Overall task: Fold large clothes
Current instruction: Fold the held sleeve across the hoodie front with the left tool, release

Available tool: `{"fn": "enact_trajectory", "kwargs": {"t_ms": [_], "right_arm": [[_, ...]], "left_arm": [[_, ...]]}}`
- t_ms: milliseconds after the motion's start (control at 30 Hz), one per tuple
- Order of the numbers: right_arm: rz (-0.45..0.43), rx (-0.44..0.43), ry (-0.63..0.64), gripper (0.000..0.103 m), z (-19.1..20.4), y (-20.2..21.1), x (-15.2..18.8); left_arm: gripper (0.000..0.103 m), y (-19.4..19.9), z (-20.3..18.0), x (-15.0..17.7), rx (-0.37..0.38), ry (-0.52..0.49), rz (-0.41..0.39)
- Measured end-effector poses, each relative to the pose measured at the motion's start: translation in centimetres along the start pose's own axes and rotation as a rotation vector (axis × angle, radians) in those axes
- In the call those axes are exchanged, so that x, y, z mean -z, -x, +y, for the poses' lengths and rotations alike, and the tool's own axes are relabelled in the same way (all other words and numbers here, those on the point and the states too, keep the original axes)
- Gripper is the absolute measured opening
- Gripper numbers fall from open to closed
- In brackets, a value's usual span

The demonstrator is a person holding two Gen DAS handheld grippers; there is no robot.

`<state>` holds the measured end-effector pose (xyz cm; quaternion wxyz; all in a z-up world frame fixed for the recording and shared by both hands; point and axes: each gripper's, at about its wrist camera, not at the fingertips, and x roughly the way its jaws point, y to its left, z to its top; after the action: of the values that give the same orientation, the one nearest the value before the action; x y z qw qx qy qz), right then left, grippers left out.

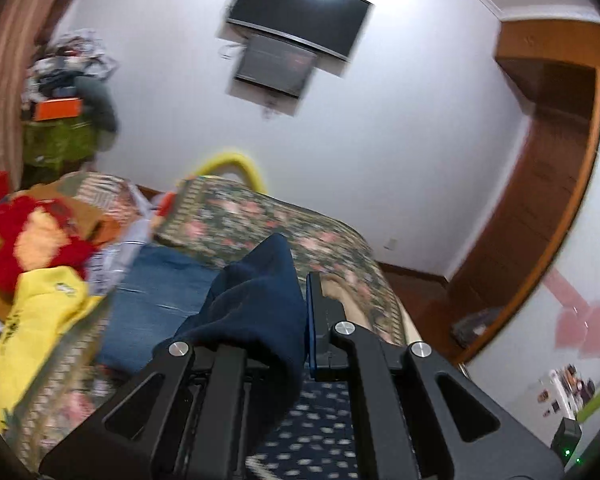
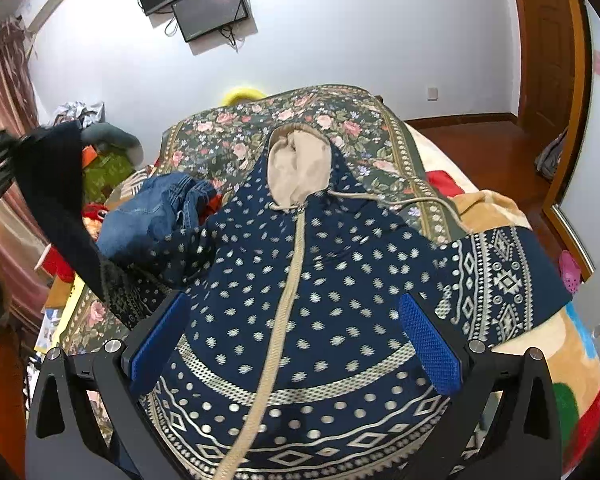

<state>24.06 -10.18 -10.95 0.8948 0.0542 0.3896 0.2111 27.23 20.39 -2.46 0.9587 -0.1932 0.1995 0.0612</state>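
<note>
Step in hand: the sleeve fold, by my judgement; the left gripper (image 1: 300,316) carries one cuff up and inward.
Left gripper: jaws pressed together, pinching the navy sleeve (image 1: 256,304); cloth drapes over its left finger and hangs toward the camera.
Right gripper (image 2: 296,340): jaws spread wide, nothing between the pads; it hovers above the hoodie's (image 2: 300,280) lower front, the zip running ahead between the fingers.
Hoodie: spread face up on the floral bedspread (image 2: 228,128); beige hood (image 2: 296,168) far ahead of the right gripper; other sleeve out to its right.
Jeans (image 2: 156,208): crumpled ahead-left of the right gripper.
Next move: lay the lifted sleeve across the chest; release only once flat.
</note>
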Motion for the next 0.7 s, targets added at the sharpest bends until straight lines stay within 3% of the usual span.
{"fn": "enact_trajectory", "kwargs": {"t_ms": [233, 500, 700], "right_arm": [[0.006, 0.035, -0.042, 0.103, -3.7, 0.2, -0.2], [0.039, 0.080, -0.073, 0.103, -7.0, 0.1, 0.8], [0.091, 0.080, -0.109, 0.103, -8.7, -0.8, 1.5]], "left_arm": [[0.005, -5.4, -8.4, 3.9, 0.117, -0.118, 0.161], [0.005, -13.2, -13.4, 13.8, 0.200, -0.242, 0.533], [0.005, -14.8, -16.9, 21.8, 0.222, -0.381, 0.742]]}}
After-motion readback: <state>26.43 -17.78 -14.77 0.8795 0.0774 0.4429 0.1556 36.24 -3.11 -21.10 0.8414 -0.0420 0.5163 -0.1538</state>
